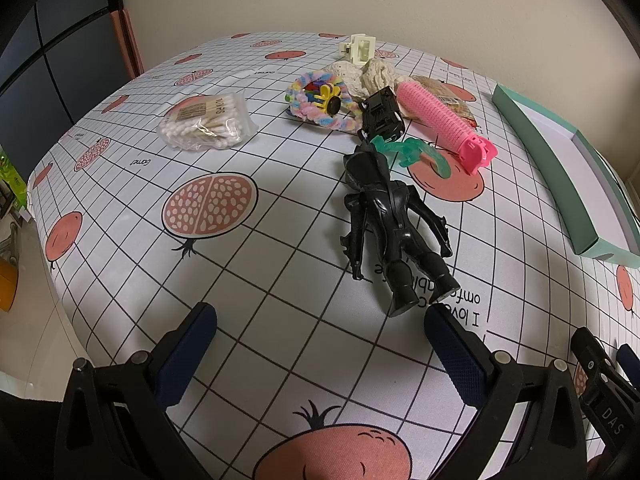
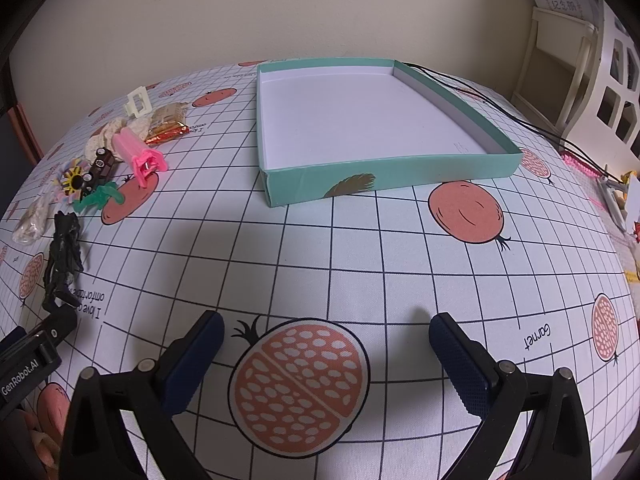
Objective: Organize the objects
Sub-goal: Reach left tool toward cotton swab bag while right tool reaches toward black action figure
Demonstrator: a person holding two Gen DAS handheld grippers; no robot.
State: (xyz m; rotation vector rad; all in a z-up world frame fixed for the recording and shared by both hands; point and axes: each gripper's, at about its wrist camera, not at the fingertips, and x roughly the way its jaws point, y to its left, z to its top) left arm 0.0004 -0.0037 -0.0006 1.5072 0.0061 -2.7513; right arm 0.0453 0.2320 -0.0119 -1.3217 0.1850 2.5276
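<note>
A black toy figure (image 1: 394,226) lies on the patterned tablecloth just ahead of my left gripper (image 1: 320,316), which is open and holds nothing. Behind the figure are a green teether (image 1: 416,152), a pink hair roller (image 1: 444,126), a black toy car (image 1: 380,114), a pastel scrunchie with clips (image 1: 320,100), a bag of cotton swabs (image 1: 206,122) and a cream hair claw (image 1: 358,50). An empty teal box (image 2: 384,178) sits straight ahead of my right gripper (image 2: 326,326), also open and empty. The same cluster shows at the left: figure (image 2: 64,256), roller (image 2: 138,150).
A snack packet (image 2: 168,126) and a knitted cream piece (image 1: 368,74) lie in the cluster. Black cables (image 2: 520,116) run along the table's right edge beside a white shelf unit (image 2: 592,64). A beige wall stands behind the table. The left gripper's body (image 2: 28,364) shows at the lower left.
</note>
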